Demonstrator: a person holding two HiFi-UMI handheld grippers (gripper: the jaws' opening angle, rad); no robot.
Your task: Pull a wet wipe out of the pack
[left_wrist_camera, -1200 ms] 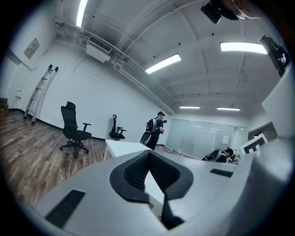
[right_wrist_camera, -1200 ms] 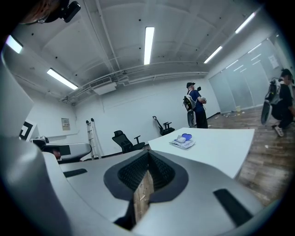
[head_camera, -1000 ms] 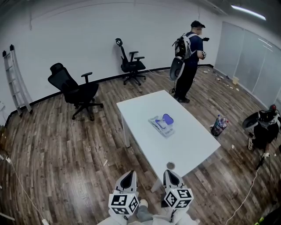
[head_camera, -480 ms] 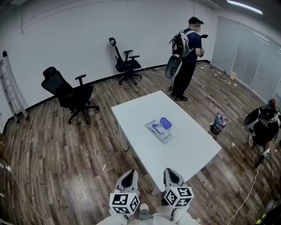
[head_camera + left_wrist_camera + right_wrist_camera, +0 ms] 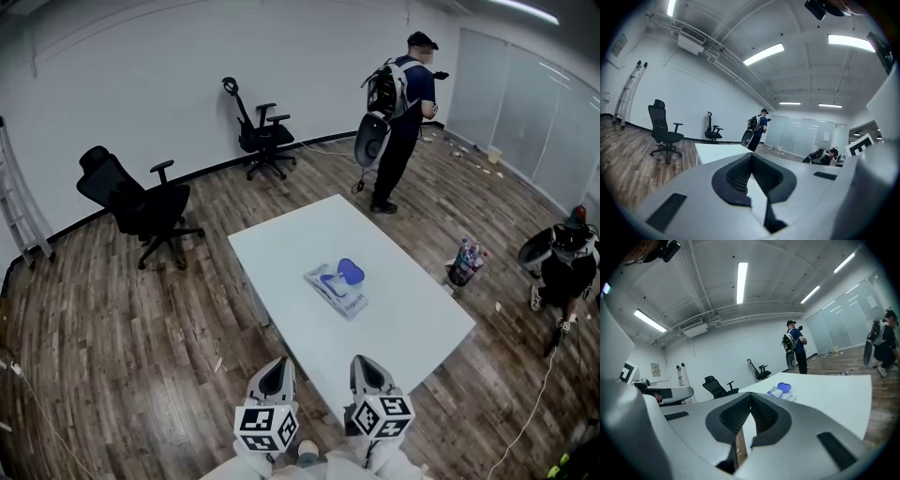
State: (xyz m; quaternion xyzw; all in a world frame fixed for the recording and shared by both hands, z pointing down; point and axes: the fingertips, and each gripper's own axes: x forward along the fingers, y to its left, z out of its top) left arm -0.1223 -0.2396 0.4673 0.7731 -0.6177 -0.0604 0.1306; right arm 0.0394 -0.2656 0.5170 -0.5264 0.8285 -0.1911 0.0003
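At the near end of the counter (image 5: 412, 328), left gripper (image 5: 276, 373) and right gripper (image 5: 367, 370) are hovering with fingers closed and empty. The wet wipe pack (image 5: 337, 286) is sitting untouched mid-counter, and pulling is still to do.

No legible print, even on the wipe pack (image 5: 336, 289)
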